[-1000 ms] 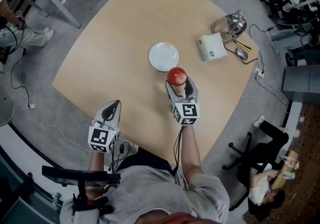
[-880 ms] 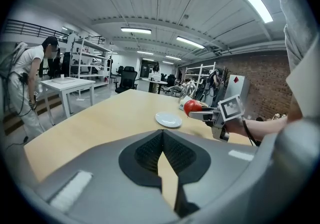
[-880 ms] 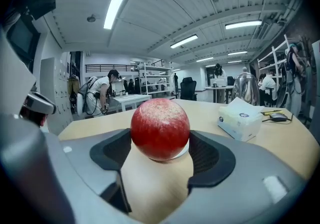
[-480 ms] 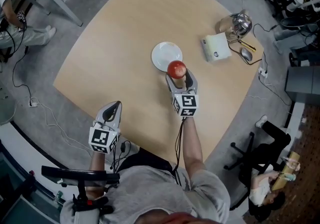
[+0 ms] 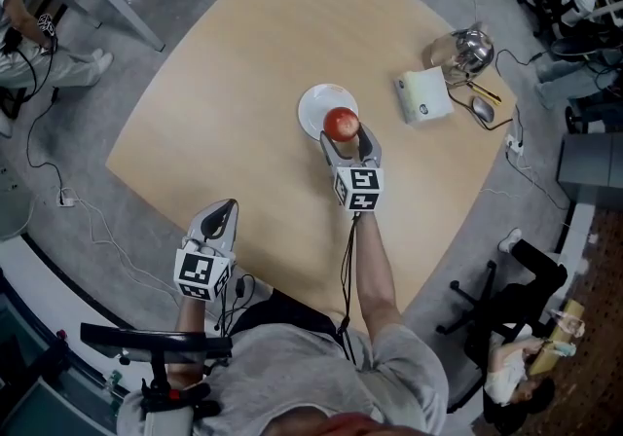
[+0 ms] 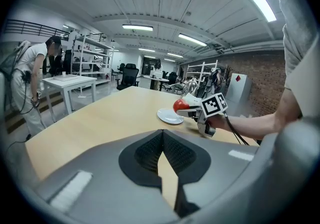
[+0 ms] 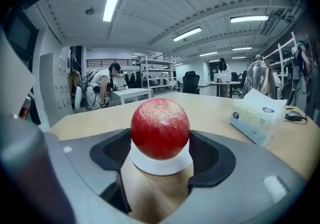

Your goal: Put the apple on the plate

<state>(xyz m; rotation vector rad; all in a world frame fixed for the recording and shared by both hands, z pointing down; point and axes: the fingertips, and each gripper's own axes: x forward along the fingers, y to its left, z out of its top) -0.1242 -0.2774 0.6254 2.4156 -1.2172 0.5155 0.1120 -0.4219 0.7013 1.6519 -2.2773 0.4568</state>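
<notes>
Apple (image 5: pixel 341 123) gripped in right gripper (image 5: pixel 347 139) jaws, over near rim of white plate (image 5: pixel 314 105), frame centre.
Suggested: carry it forward until centred over the plate, lower until it touches, then part jaws slowly so it cannot roll off. Left gripper (image 5: pixel 218 213), lower left: jaws together, empty.

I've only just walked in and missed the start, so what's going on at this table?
A person is working with a handheld gripper in each hand. The right gripper is clamped on a round red apple and holds it over the near side of a small white round plate on the pale wooden table. The apple is not yet released. The left gripper is shut with nothing in it, back by the table's near edge.
</notes>
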